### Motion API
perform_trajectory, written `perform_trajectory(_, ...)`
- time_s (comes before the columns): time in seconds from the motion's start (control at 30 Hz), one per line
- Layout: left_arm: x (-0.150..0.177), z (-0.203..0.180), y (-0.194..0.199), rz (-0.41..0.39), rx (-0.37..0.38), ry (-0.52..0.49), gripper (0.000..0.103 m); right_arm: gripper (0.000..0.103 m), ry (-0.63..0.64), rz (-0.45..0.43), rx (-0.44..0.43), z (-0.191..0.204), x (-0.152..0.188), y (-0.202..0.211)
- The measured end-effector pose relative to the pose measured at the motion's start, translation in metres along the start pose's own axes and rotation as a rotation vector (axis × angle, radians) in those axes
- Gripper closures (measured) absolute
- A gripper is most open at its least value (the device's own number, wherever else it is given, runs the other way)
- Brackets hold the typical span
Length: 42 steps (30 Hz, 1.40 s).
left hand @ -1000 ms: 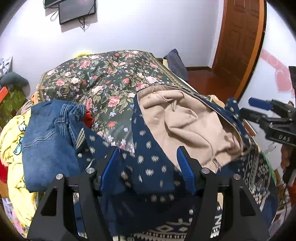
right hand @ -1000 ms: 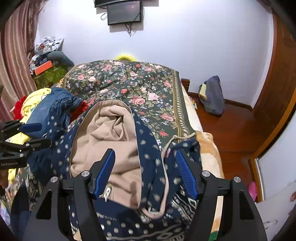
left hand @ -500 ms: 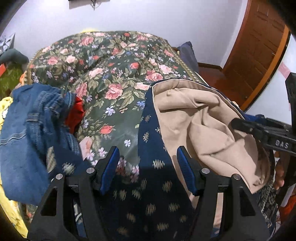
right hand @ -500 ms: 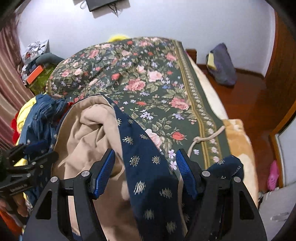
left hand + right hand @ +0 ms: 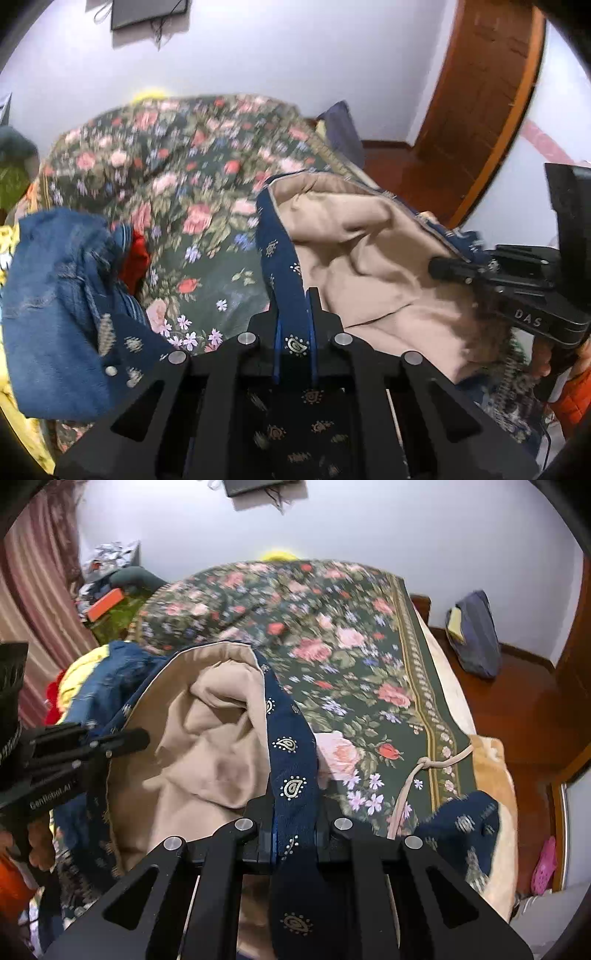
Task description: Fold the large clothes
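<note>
A large navy patterned garment with a tan lining (image 5: 354, 258) lies bunched on the near end of the floral bed. My left gripper (image 5: 293, 325) is shut on its navy edge at the left side. My right gripper (image 5: 293, 812) is shut on the navy edge (image 5: 291, 753) at the right side, and the tan lining (image 5: 207, 746) sags between the two. Each gripper shows at the side of the other's view: the right one (image 5: 517, 291) and the left one (image 5: 74, 749). A tan drawstring (image 5: 421, 771) trails over the bedspread.
The floral bedspread (image 5: 351, 635) covers the bed beyond the garment. A pile of jeans (image 5: 55, 288), red and yellow clothes sits at the bed's left side. A dark bag (image 5: 474, 635) stands on the wooden floor by the wall, near a wooden door (image 5: 480, 92).
Both grippers were open over the garment and have closed on its navy edge. The garment's edge is now pulled up between them.
</note>
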<state>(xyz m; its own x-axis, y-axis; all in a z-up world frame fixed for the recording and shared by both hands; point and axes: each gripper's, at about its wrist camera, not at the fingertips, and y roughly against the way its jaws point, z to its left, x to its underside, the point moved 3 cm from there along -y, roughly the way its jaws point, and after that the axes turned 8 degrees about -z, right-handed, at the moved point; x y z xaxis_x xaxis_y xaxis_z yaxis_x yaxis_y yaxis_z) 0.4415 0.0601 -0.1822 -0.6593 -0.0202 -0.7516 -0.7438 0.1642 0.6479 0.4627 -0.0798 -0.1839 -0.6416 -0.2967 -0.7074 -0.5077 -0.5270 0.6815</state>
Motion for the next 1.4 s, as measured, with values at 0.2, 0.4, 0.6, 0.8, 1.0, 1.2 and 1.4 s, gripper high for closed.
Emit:
perform_trajectory(0.2, -0.003, -0.023, 0.052, -0.038, 0.028, -0.061, 0.093, 0.093, 0.023, -0.044, -0.035, 0.017, 0.004, 0.05)
perform_trajectory(0.4, 0.022, -0.044, 0.087, -0.022, 0.061, -0.101, 0.093, 0.093, 0.02, -0.06, -0.037, 0.024, 0.025, 0.091)
perform_trajectory(0.6, 0.066, -0.054, 0.1, 0.045, 0.082, -0.105, 0.093, 0.093, -0.038, -0.023, -0.049, 0.018, 0.058, 0.105)
perform_trajectory(0.8, 0.109, -0.057, 0.102, 0.12, 0.103, -0.08, 0.093, 0.093, -0.092, 0.023, -0.055, 0.017, 0.097, 0.106)
perform_trajectory(1.0, 0.152, -0.061, 0.099, 0.198, 0.091, -0.077, 0.088, 0.09, -0.098, 0.035, -0.024, 0.022, 0.123, 0.108)
perform_trajectory(1.2, 0.173, -0.066, 0.114, 0.202, 0.039, -0.156, 0.062, 0.086, -0.073, 0.051, 0.037, 0.025, 0.132, 0.112)
perform_trajectory(1.4, 0.155, -0.047, 0.145, 0.129, 0.007, -0.133, 0.061, 0.078, -0.073, 0.031, 0.038, 0.024, 0.132, 0.137)
